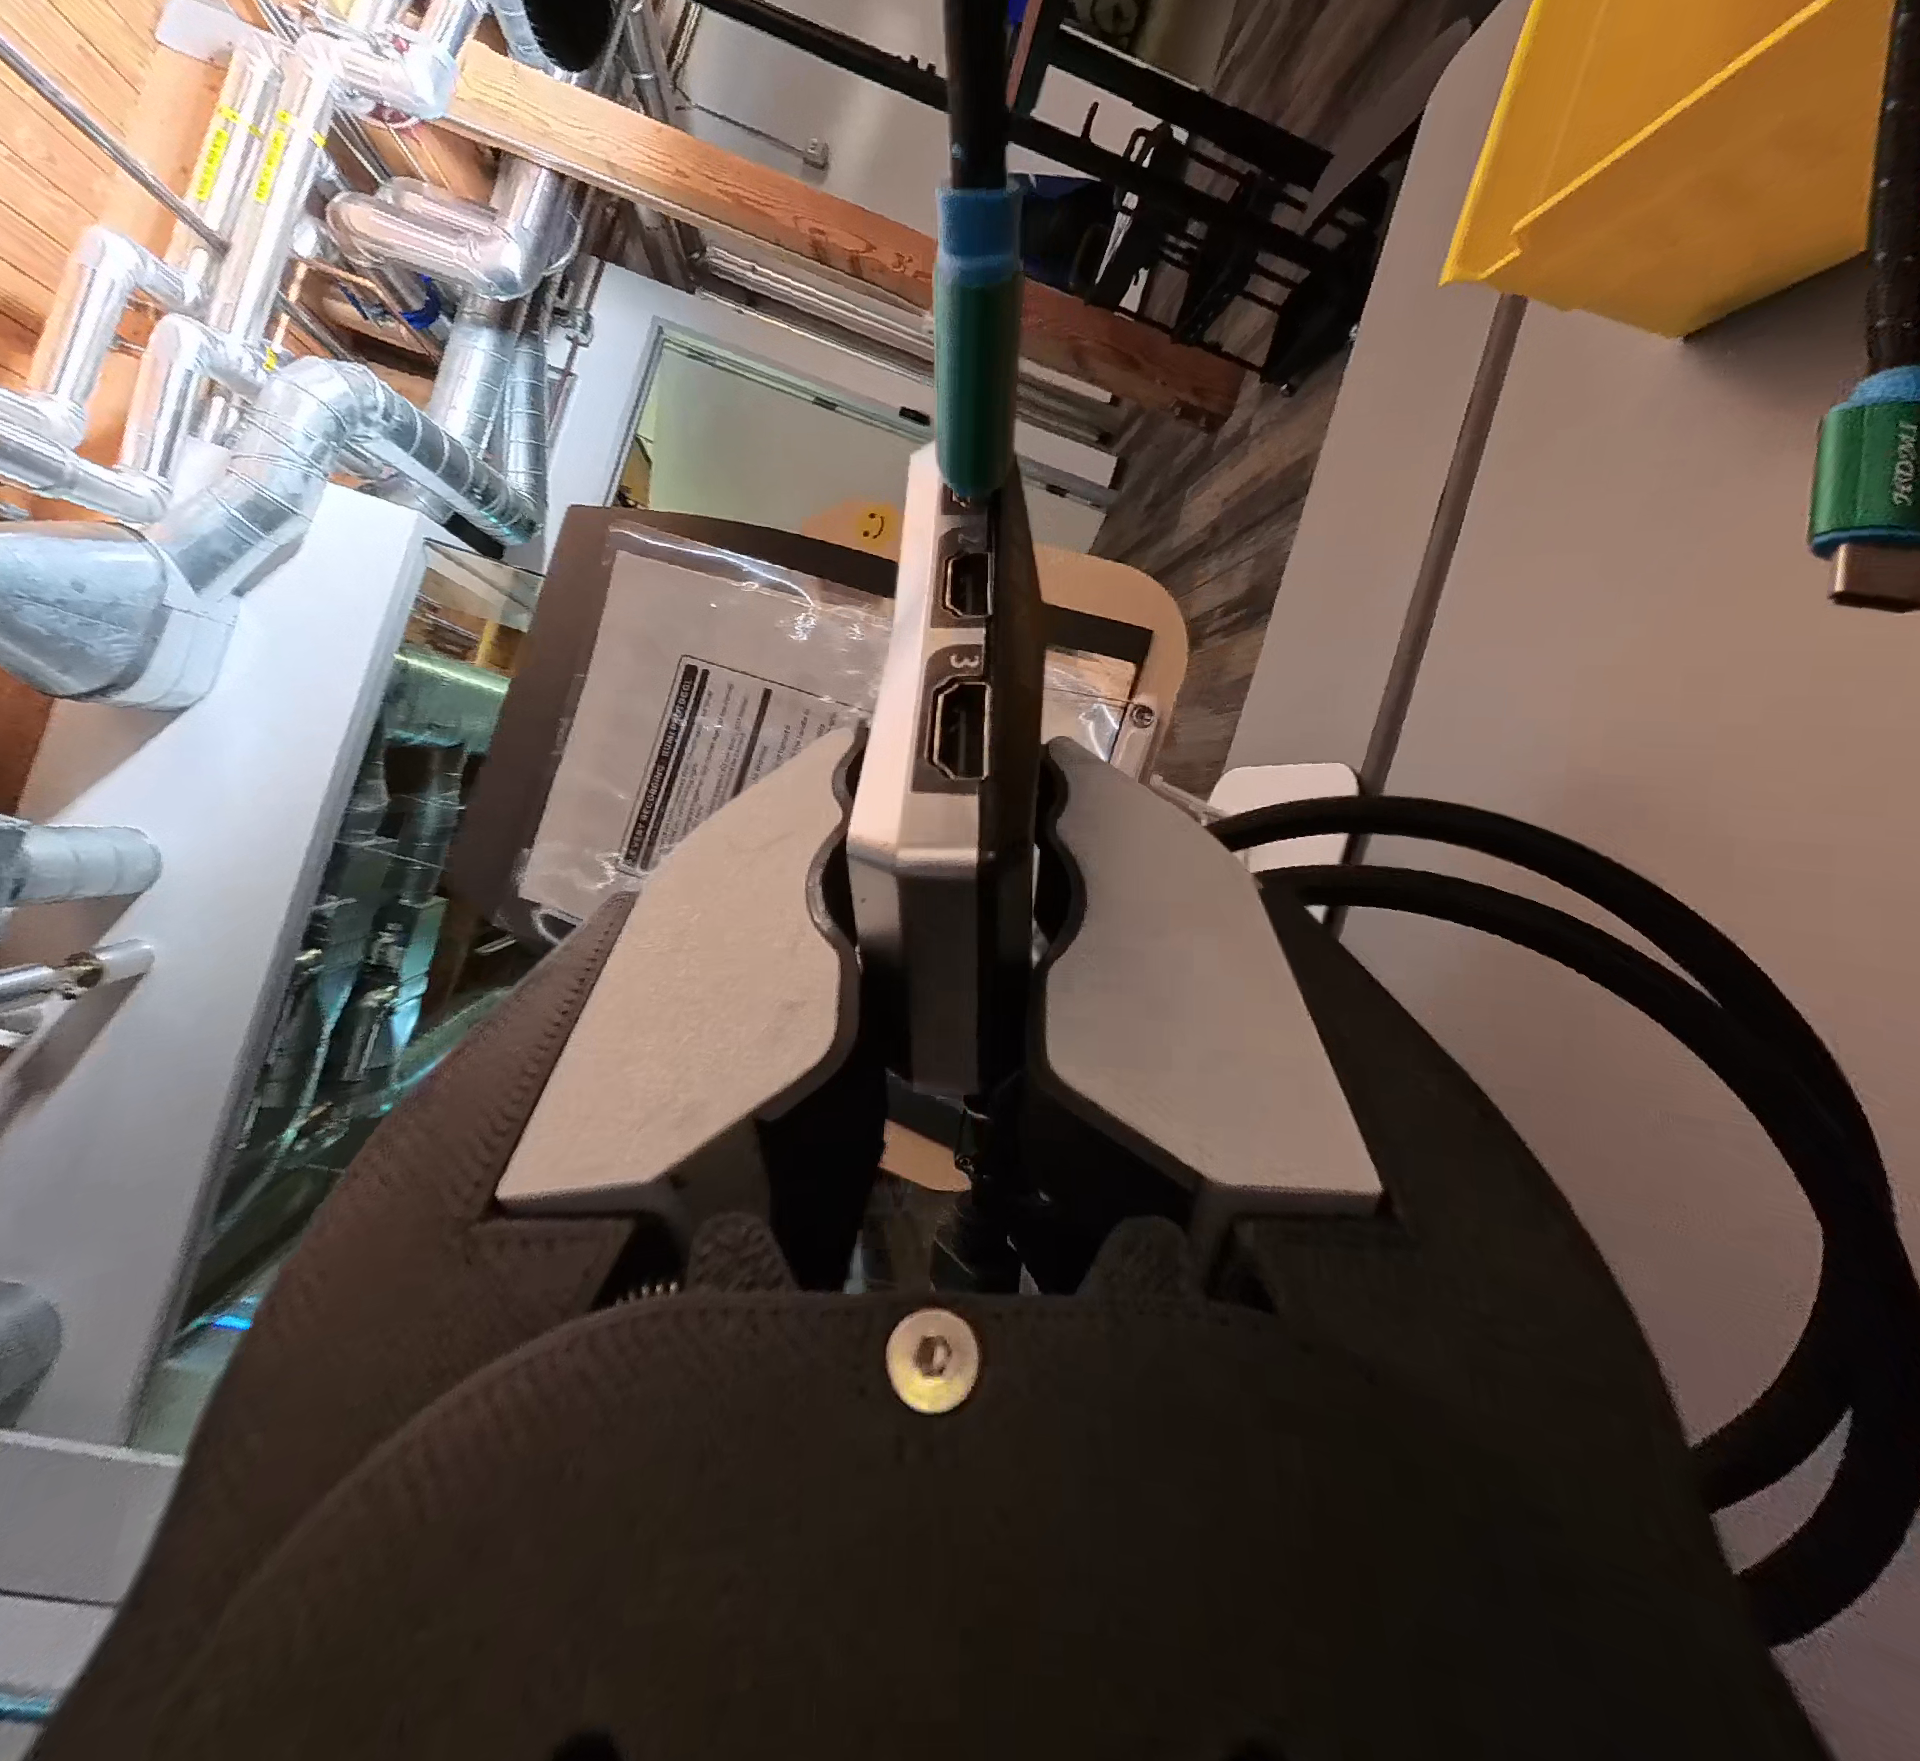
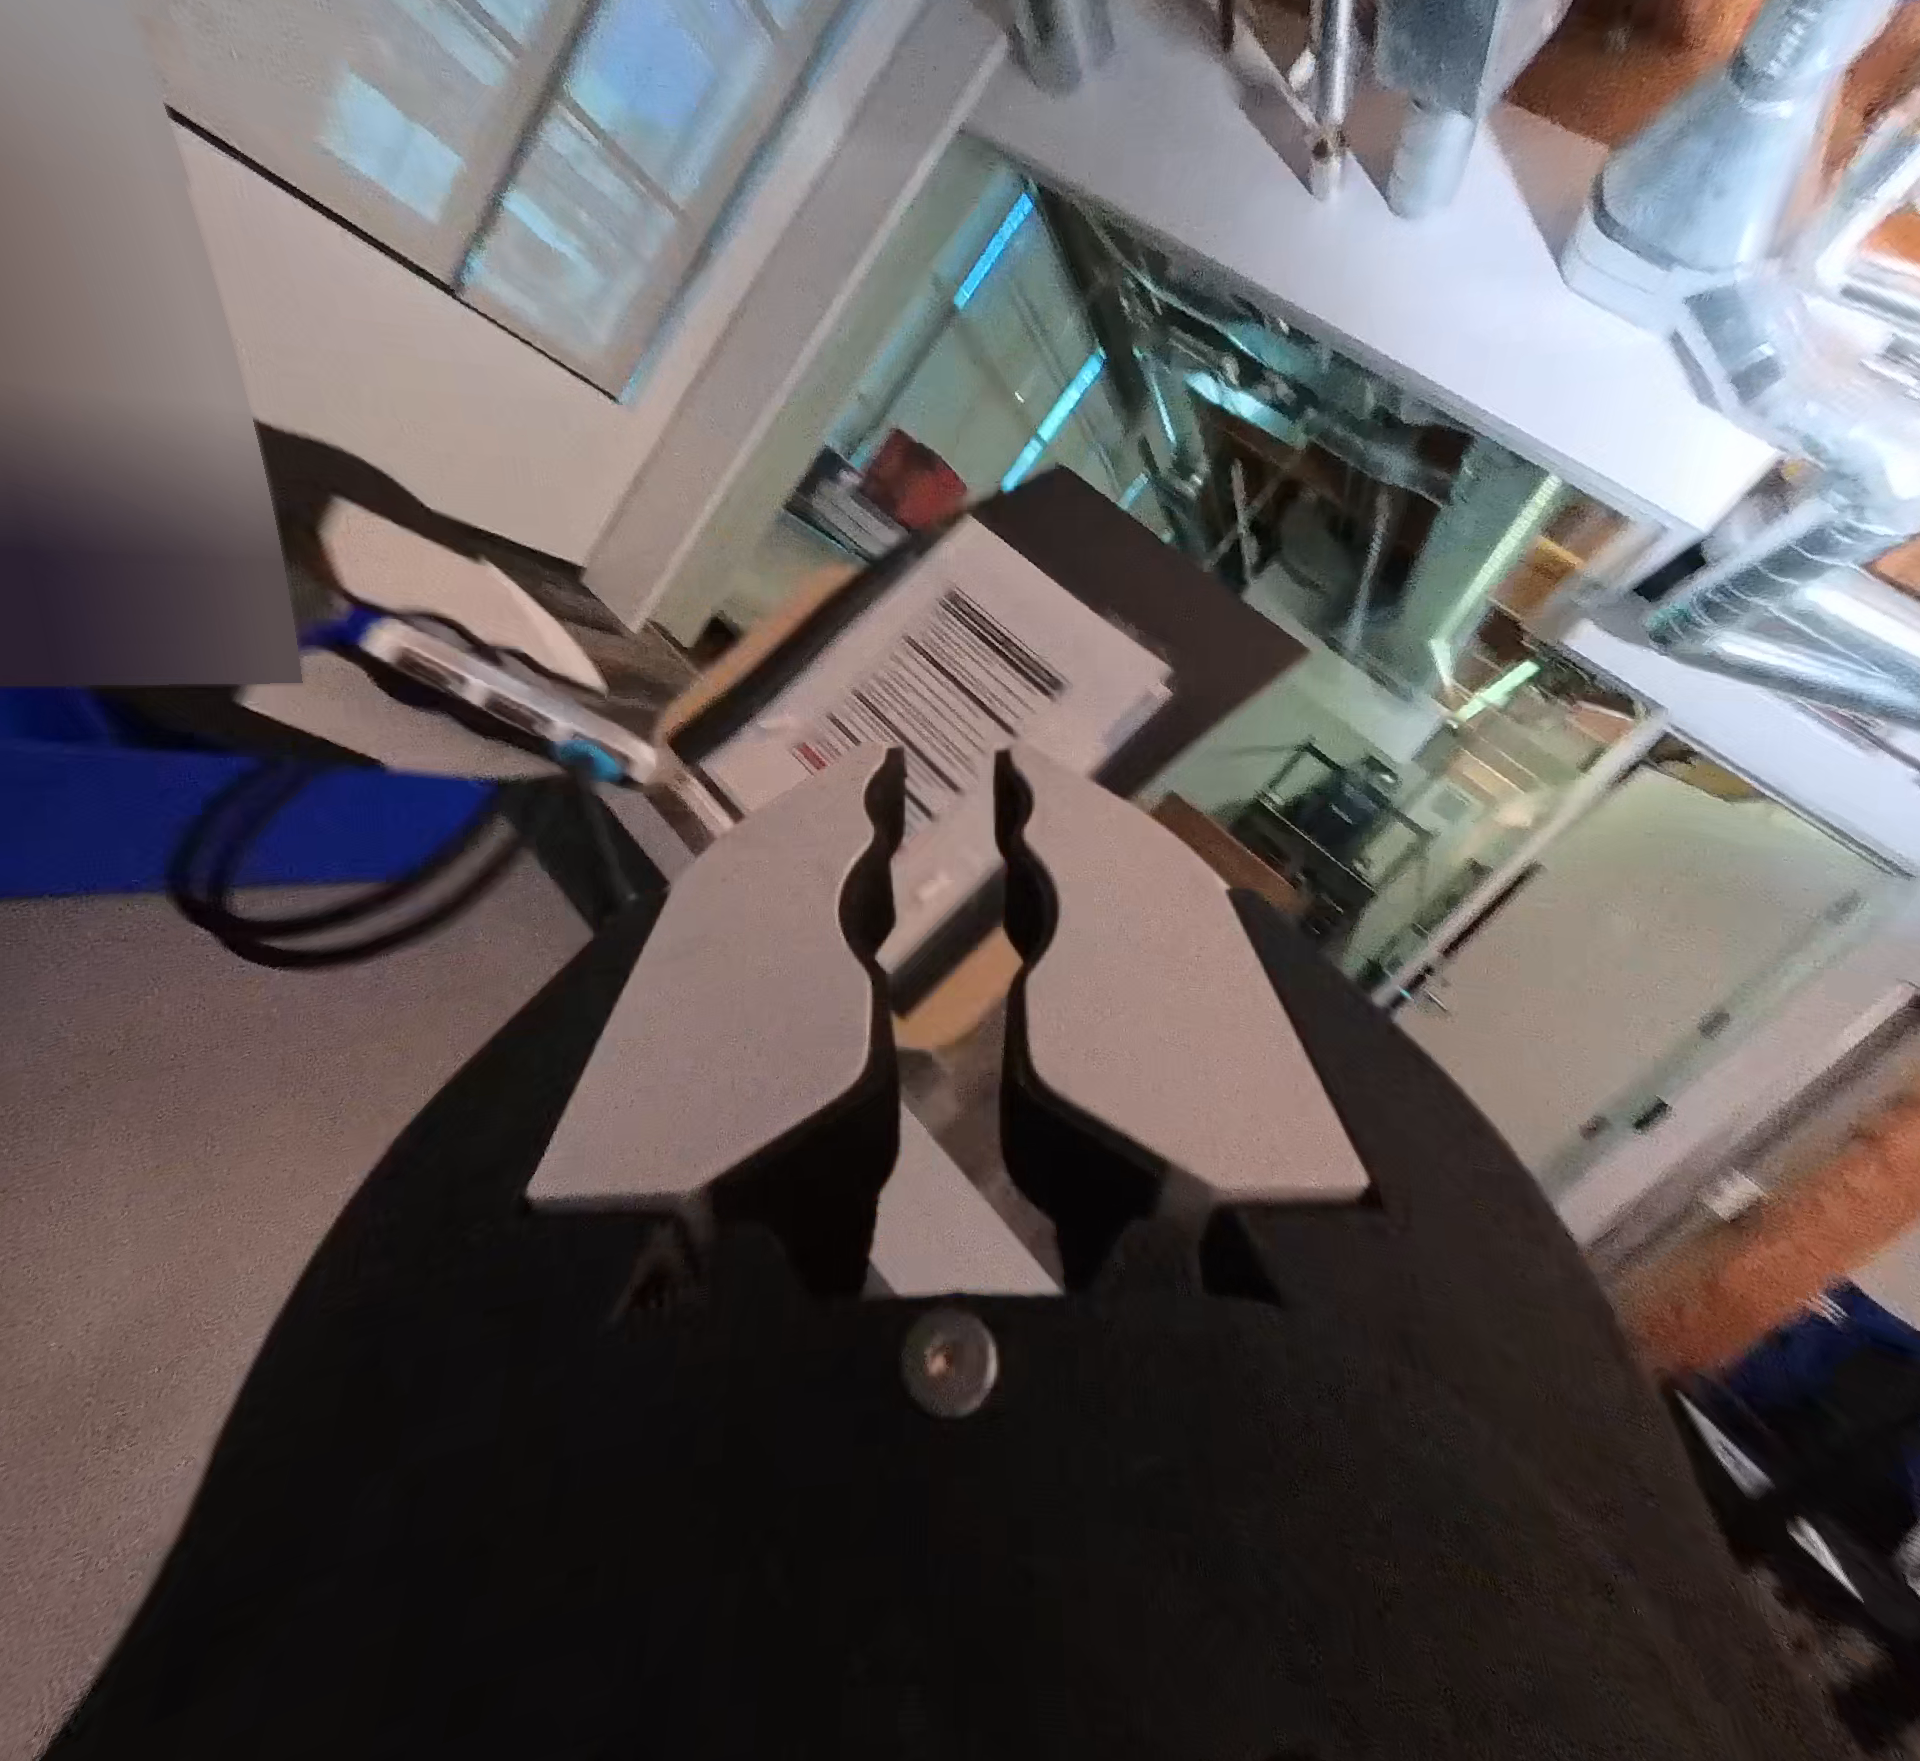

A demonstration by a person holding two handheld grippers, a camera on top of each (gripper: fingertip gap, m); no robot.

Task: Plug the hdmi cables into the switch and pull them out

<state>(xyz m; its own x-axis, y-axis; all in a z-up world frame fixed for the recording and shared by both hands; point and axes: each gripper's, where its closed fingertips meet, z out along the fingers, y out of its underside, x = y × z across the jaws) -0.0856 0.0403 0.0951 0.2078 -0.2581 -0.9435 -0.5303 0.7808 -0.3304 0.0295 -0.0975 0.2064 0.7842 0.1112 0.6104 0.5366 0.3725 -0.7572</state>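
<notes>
In the left wrist view my left gripper [image 1: 954, 755] is shut on the silver HDMI switch [image 1: 914, 838], with a black cable pinched along the switch's right side. Two empty ports [image 1: 961, 735] face me. A green-and-blue HDMI plug [image 1: 975, 361] sits in the far port, its cable running up. A second green plug [image 1: 1865, 490] is loose at the right edge. My right gripper [image 2: 948, 761] is open a little with nothing between its fingers. In the right wrist view, which is blurred, the switch [image 2: 499, 683] shows far left.
A yellow bin [image 1: 1683, 101] stands at the upper right over the grey table [image 1: 1610, 672]. Black cable loops [image 1: 1714, 1036] lie at the right. A sign board in a plastic sleeve [image 1: 727, 672] stands behind the switch. A blue bin [image 2: 104, 786] and cable loops [image 2: 312, 911] sit at the left.
</notes>
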